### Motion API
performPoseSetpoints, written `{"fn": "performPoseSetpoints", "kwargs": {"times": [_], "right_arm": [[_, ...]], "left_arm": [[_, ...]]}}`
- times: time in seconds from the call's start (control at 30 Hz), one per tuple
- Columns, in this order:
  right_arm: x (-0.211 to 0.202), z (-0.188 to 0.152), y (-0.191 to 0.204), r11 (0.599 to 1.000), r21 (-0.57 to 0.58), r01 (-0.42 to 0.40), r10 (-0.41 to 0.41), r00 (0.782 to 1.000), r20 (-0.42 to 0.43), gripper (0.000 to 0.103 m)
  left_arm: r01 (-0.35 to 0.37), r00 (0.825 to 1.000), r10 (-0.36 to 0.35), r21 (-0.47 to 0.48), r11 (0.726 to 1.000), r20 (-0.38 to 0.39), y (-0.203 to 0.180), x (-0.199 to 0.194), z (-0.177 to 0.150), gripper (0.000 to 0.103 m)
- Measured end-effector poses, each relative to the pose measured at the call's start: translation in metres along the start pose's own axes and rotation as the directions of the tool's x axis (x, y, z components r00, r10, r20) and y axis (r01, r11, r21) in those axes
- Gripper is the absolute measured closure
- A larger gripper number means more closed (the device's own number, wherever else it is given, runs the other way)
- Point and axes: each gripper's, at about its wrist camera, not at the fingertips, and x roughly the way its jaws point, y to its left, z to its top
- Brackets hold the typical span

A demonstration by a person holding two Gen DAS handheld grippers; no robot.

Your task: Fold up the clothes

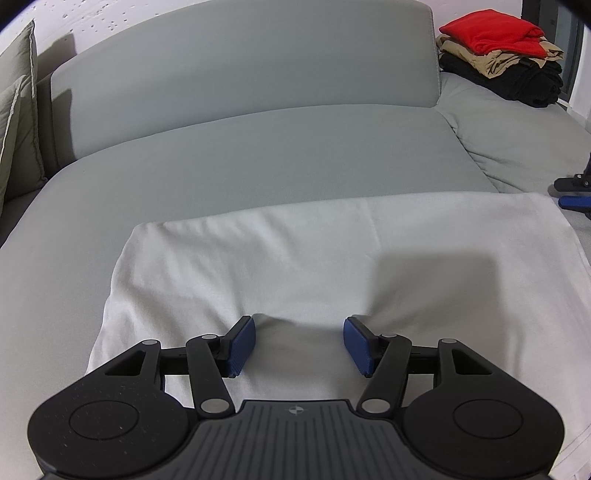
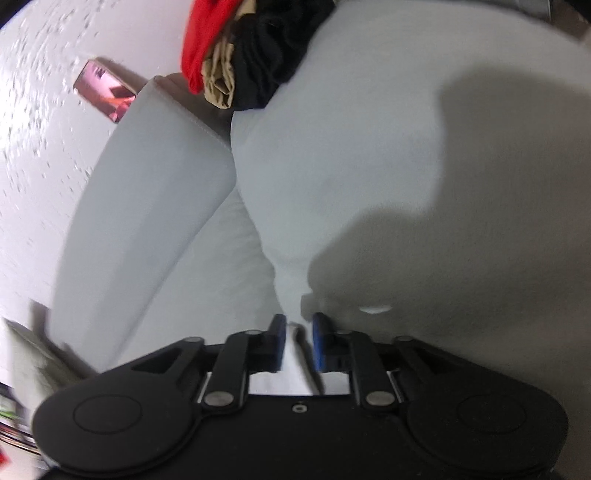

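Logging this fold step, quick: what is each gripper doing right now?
Left gripper: open, over the white garment, gripping nothing.
Right gripper: jaws narrowly apart, white cloth between them; grip cannot be told.

Bare sofa seat (image 1: 258,147) beyond white cloth (image 1: 332,251)

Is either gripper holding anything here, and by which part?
Left gripper: nothing held; jaws stand open over the white cotton garment. Right gripper: white fabric lies between its narrow jaws, but the blur hides whether they pinch it.

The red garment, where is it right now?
In the left wrist view, the red garment sits far right on the grey sofa, topping a folded pile of tan clothing and black clothing.
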Motion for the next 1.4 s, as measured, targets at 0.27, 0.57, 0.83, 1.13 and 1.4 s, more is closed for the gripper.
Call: {"fn": "performPoseSetpoints", "kwargs": {"times": [0.27,0.57,0.83,1.13,1.4], "right_arm": [[0.035,-0.006,0.023,0.991,-0.124,0.039,-0.046,0.997,-0.057,0.067],[0.002,-0.009,0.013,0.994,-0.057,0.091,-0.080,0.982,0.174,0.101],[-0.012,-0.027,0.028,0.980,-0.158,-0.124,0.133,0.990,0.046,0.081],[-0.010,-0.059,0.036,0.888,-0.355,0.292,-0.286,0.956,0.071,0.103],[-0.057,-0.104,0.043,0.906,-0.417,0.073,-0.042,0.996,0.083,0.086]], "left_arm": [[-0.004,1.000,0.004,0.001,1.000,0.003,-0.002,0.001,0.000,0.044],[-0.007,1.000,0.007,-0.002,1.000,0.005,-0.003,0.001,0.000,0.044],[-0.012,1.000,0.012,-0.001,1.000,0.008,-0.004,0.000,0.000,0.044],[-0.021,1.000,0.021,0.010,1.000,0.008,-0.003,-0.001,0.000,0.042],[-0.019,0.994,0.023,-0.029,0.999,0.111,0.009,-0.036,-0.014,0.051]]}}
